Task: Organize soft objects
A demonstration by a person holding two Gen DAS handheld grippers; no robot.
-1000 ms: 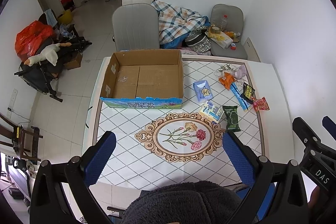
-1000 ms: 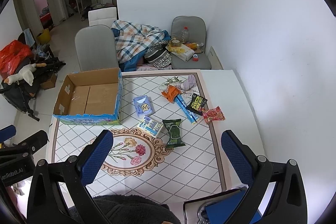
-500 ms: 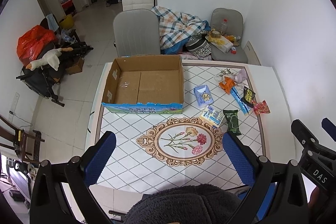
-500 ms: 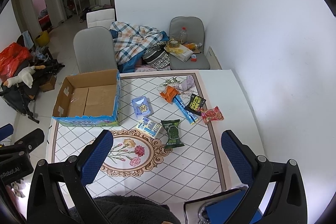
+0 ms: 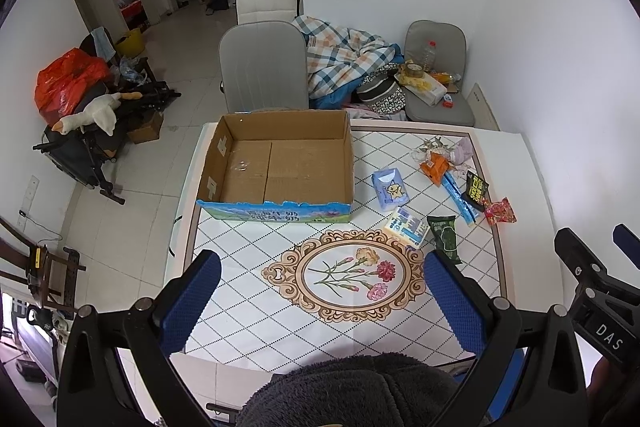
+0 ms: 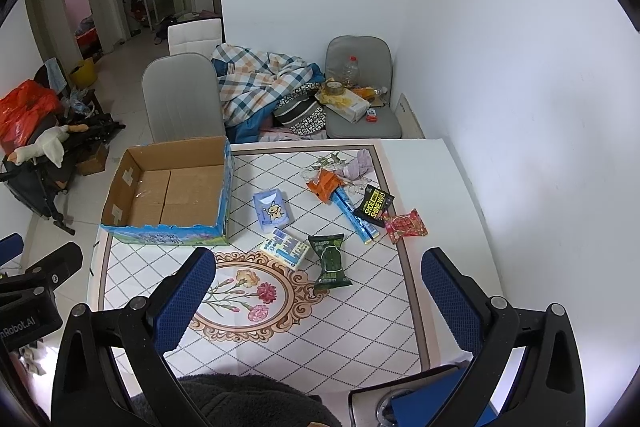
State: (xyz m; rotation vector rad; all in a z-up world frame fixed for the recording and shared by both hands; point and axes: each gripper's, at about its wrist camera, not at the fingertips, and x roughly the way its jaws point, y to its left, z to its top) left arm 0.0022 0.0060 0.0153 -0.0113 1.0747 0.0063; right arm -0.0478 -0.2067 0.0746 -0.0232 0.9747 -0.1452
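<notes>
While the soft packets lie scattered on the tiled bench (image 5: 248, 307), none is between any fingers: a pale blue tissue pack with a cartoon print (image 5: 390, 187) lies just right of the open brown cardboard box with a blue printed front (image 5: 280, 167), with a white-and-blue tissue packet (image 5: 406, 227) and a dark green snack packet (image 5: 444, 237) nearer the grippers. Farther right lie an orange packet (image 6: 325, 185), a long blue packet (image 6: 354, 217), a black packet with yellow lettering (image 6: 374, 207) and a red packet (image 6: 406, 225). The left gripper (image 5: 320, 301) and the right gripper (image 6: 318, 299) both hover above the near bench edge, fingers spread wide and empty. Each view catches the other gripper's black body at its edge; the right view shows the box more obliquely, at the left.
</notes>
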